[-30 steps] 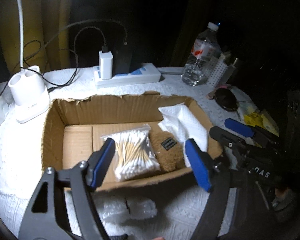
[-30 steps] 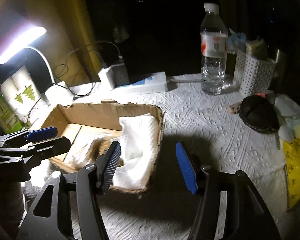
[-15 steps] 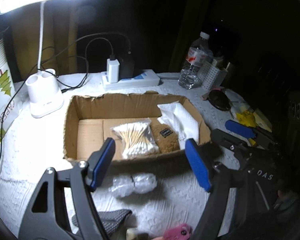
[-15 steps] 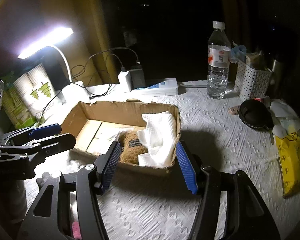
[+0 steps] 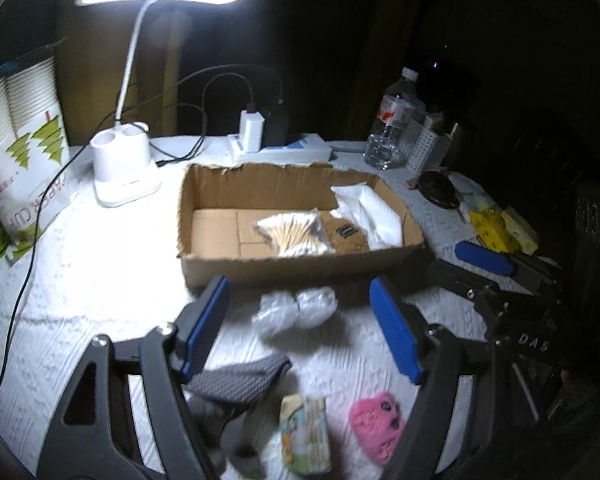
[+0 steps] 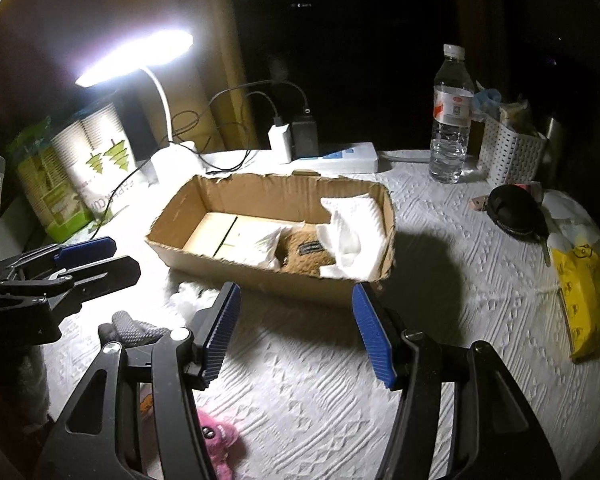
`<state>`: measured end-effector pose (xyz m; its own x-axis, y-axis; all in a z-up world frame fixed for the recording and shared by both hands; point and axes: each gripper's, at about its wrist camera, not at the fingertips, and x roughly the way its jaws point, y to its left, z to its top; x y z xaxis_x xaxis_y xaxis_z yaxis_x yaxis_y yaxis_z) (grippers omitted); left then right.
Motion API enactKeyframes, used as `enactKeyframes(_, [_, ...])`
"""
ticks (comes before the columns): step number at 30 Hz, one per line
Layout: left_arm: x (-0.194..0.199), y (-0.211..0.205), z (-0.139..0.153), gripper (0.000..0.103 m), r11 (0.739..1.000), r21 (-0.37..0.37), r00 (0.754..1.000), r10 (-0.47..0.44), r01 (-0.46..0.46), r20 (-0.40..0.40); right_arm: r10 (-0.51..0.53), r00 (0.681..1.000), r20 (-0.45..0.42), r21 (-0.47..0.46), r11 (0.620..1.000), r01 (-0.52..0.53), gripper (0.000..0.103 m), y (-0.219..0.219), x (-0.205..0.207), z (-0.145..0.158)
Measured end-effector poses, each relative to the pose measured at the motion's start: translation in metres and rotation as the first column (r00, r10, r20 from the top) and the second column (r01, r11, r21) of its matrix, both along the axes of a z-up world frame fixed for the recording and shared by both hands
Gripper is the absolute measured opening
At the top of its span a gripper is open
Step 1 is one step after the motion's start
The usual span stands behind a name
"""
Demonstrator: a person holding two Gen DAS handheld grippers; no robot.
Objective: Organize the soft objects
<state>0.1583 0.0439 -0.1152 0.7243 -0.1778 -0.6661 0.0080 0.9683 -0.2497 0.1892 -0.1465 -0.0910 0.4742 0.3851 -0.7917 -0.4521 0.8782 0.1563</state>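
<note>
We pull both grippers back from cardboard box (image 5: 300, 268); left gripper (image 5: 300, 328), right gripper (image 6: 296, 330) stay spread, empty; pink toy (image 5: 376, 426) now visible.

The bench (image 6: 300, 368) wears a white embossed cover. On it, a torn cardboard box (image 5: 300, 268) sits under the desk lamp (image 5: 124, 168). In front of the box lie a clear plastic bundle (image 5: 296, 310), a grey cloth (image 5: 240, 378), a small printed packet (image 5: 306, 436) and a pink plush toy (image 5: 376, 424). Behind the box stand a power strip (image 6: 340, 158) and a water bottle (image 6: 450, 120); to its right, a white basket (image 6: 508, 156), a black pouch (image 6: 514, 208) and a yellow packet (image 6: 588, 296).
</note>
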Motion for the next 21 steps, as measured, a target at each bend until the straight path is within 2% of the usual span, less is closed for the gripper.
enactKeyframes(8, [-0.032, 0.008, -0.008, 0.074, 1.000, -0.008, 1.000, 0.020, -0.020, 0.000, 0.016, 1.000, -0.010, -0.009, 1.000, -0.016, 0.061, 0.007, -0.026, -0.002])
enactKeyframes(21, [-0.070, 0.023, -0.031, 0.074, 0.998, -0.020, 0.998, 0.051, -0.052, -0.033, 0.044, 0.997, -0.062, -0.042, 0.998, -0.047, 0.061, 0.018, -0.068, -0.024])
